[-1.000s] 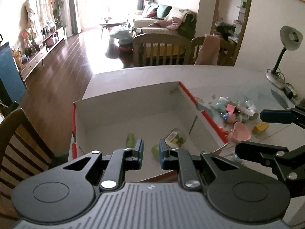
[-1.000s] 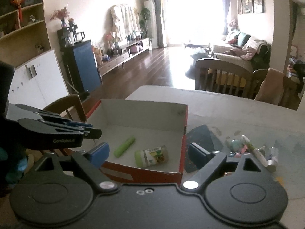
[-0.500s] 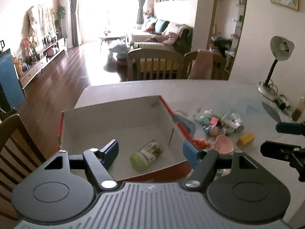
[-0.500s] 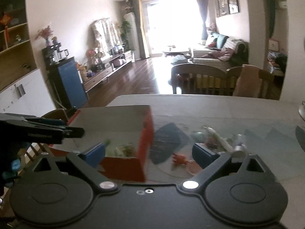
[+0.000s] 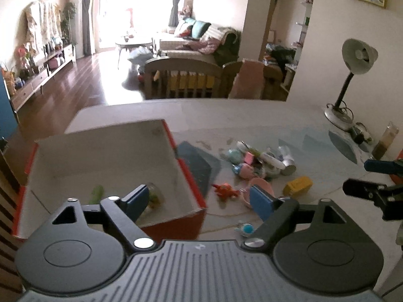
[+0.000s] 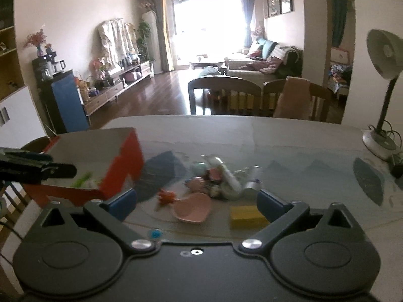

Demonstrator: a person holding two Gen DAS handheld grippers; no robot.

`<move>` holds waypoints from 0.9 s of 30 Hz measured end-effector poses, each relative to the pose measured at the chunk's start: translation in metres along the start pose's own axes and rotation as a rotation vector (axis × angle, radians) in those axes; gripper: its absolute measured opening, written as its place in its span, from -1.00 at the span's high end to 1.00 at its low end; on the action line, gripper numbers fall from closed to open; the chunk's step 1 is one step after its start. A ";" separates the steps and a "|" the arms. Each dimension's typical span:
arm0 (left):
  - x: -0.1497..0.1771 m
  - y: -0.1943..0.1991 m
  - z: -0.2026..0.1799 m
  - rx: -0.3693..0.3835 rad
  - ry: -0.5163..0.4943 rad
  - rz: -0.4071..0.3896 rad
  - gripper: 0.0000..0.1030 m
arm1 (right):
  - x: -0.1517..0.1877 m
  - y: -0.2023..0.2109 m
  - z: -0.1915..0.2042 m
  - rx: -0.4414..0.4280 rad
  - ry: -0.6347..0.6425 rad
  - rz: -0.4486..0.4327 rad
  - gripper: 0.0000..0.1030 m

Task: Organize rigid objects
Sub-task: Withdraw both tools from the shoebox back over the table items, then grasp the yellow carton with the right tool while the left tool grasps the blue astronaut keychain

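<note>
While both your grippers hang empty above the table, left gripper point(image 5: 199, 198) and right gripper point(image 6: 196, 201) each with jaws spread wide, nothing is being carried. Red box point(image 5: 187, 173) sits at the table's left end and already holds a green tube point(image 5: 97, 192) and a small bottle point(image 5: 153, 196), partly hidden behind your left finger. Everything else is loose on the glass to its right: orange toy point(image 5: 225, 190), pink heart dish point(image 6: 192, 207), yellow block point(image 6: 246, 216), a tiny blue charm point(image 6: 155, 234) close to the near edge, and a tangled pile point(image 5: 259, 161) of tubes and small toys behind them. Main risks, as I read it: glass is slick, so a closing finger likely skates the dish or block away instead of pinching it; going into the pile probably scatters its neighbours; your two tools are near each other and could clash over the same item; a low swing could clip the box wall. Table point(image 6: 277, 136) is glass-topped over a patterned mat, desk lamp point(image 5: 352, 75) at the right end, chairs point(image 6: 224, 95) behind, bright living room beyond.
</note>
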State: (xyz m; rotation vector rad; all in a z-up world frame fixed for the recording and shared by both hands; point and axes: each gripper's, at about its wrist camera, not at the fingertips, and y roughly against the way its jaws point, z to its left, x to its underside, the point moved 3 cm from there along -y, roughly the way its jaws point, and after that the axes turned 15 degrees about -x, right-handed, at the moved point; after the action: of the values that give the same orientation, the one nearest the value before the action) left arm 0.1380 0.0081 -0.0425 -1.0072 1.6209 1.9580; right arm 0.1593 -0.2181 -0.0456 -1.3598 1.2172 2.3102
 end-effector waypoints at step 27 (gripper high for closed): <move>0.078 -0.118 -0.115 -0.023 -0.068 0.237 -1.00 | 0.045 -0.098 -0.109 0.032 0.015 0.252 -0.85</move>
State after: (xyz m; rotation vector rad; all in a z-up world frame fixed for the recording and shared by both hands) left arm 0.2011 -0.0844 -0.1866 -0.7768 1.7509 2.1427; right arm 0.2558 -0.2451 -0.1613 -1.2804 1.5010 2.4347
